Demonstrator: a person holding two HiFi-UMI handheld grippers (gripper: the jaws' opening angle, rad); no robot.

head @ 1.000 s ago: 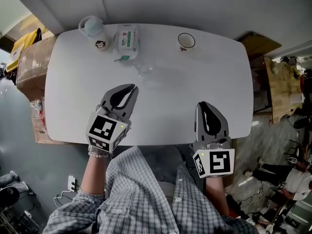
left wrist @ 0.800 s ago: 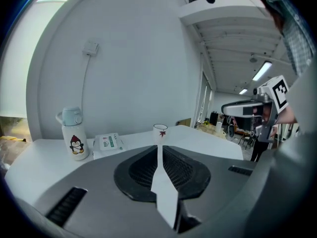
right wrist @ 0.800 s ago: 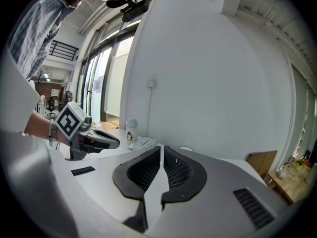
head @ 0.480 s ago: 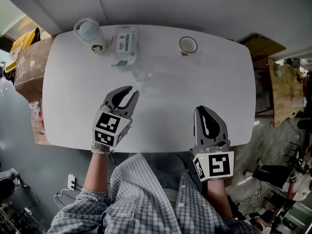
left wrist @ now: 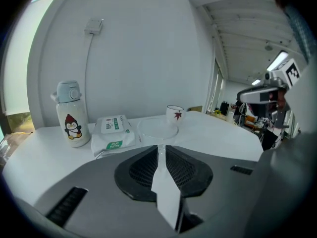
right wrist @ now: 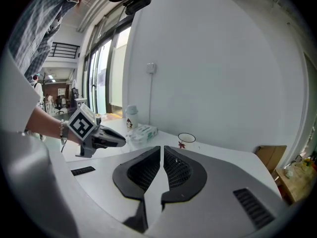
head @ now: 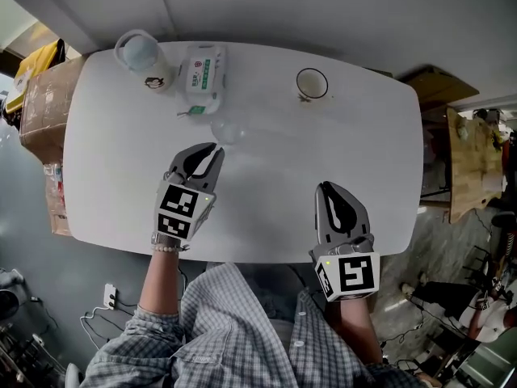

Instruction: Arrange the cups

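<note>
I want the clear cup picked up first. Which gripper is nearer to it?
Left. The left gripper sits just short of the clear cup and points at it. The right gripper is well off to the cup's right, near the front edge of the table.

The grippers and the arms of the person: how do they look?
The left gripper and right gripper are grey, with curved jaws lined in black and a cube of black-and-white square markers. The person wears a grey-and-white checked shirt and a bead bracelet on the left wrist.
</note>
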